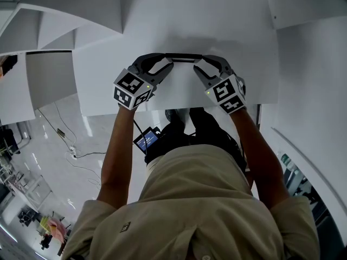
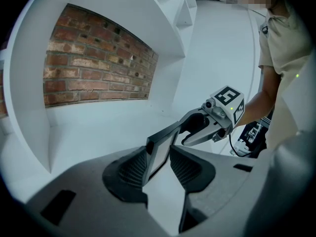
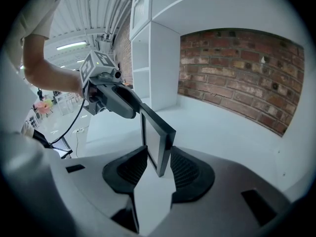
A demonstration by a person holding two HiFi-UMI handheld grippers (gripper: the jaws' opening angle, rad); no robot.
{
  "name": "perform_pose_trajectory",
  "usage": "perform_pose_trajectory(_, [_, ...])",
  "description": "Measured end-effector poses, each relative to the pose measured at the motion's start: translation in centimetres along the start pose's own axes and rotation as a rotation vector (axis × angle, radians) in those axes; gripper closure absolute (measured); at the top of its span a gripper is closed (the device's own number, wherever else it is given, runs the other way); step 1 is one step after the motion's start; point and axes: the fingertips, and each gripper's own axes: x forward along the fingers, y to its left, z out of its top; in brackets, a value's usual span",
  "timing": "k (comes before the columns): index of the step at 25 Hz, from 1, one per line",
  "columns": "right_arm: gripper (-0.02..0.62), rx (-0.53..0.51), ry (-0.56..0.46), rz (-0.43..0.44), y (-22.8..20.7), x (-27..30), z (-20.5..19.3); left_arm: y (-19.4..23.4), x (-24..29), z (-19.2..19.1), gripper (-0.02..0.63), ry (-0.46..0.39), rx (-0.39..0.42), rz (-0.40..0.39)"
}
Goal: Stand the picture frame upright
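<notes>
**Picture frame gripped at both ends over a white table**

The dark picture frame (image 1: 183, 57) stands on its edge over the middle of the white table (image 1: 233, 31). From the head view it appears as a thin bar. The left gripper (image 1: 165, 64) is closed on its left end and the right gripper (image 1: 199, 65) on its right end, each with its jaws parted only by the frame's thickness. Each marker cube (image 1: 132, 89) carries black-and-white square codes. The emblem (image 1: 125, 227) on the shirt (image 1: 200, 199) is too small to read. A brick wall (image 3: 247, 68) stands at the far side.

Bright, even light floods the white surface (image 1: 217, 15), soft shadow beyond the picture frame (image 1: 183, 57); edges fisheye-bent, dark.
</notes>
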Motion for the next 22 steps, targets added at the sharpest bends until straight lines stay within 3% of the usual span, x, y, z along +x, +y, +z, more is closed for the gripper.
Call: perform_pose_trajectory(22, [0.453,-0.041,0.017,-0.019,0.86,-0.52,-0.26,-0.76,-0.46,-0.79,0.476,0.006,0.025,-0.021])
